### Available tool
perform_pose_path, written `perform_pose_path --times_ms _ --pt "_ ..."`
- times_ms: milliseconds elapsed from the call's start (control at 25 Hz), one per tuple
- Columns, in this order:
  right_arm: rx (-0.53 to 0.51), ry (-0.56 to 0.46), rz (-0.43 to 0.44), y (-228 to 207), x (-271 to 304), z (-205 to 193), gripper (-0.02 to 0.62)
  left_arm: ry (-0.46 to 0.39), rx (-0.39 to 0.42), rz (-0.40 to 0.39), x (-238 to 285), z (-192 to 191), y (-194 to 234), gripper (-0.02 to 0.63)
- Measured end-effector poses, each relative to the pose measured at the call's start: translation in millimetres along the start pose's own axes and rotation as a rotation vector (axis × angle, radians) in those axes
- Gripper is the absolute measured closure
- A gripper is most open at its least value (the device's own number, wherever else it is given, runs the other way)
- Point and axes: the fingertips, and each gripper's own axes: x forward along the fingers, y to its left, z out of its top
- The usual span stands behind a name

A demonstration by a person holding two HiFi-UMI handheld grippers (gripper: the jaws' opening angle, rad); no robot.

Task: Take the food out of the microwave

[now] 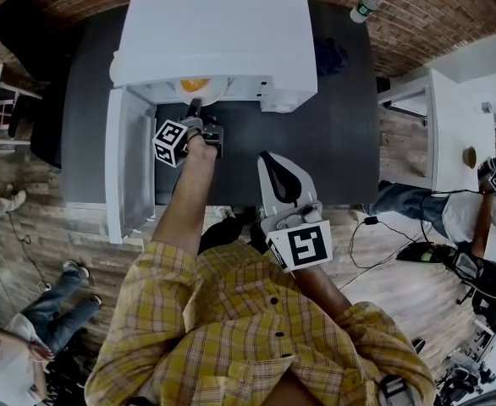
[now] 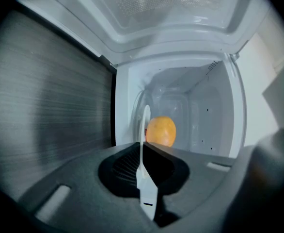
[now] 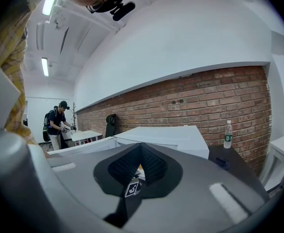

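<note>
Right, the grab looks made and the pull-out is what comes next. The microwave point(image 1: 223, 32) sits on the dark table point(image 1: 341, 142) with its door point(image 1: 117, 167) swung wide to the person's left. The food point(image 1: 194, 84), a round orange lump, lies on a white plate point(image 1: 217, 91) just inside the opening. The left gripper point(image 1: 195, 106) reaches into the mouth of the oven. Its own view shows the jaws clenched on the near rim of the plate, with the food just beyond them. The right gripper point(image 1: 267, 157) hangs near the person's body, well apart from the microwave, jaws pressed together on nothing.

I'd say the step in hand is taking hold, and it seems done; nothing is out of the oven yet. The next move, to my eye, calls for a slow, straight draw toward the person. The plate has to stay level so the round food doesn't roll off, and it must clear the lip of the opening and the open door. A pinch on one edge may let the plate sag. The free gripper could well come in to steady it once it is out, before it goes down on the table in front.
</note>
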Motion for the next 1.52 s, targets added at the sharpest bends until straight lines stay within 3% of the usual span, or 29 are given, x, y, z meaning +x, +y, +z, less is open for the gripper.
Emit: perform_pose_path --times_ms 360,1520 --pt "0.008 -0.008 0.022 3.4 -9.1 3.6 0.592 -0.016 -0.008 0.012 -19.8 -2.3 -2.2 0.595" --pt "0.026 -0.062 0.117 18.5 -41.3 23.1 0.592 -0.052 -0.059 -0.111 -153.0 -43.2 -81.6 0.595"
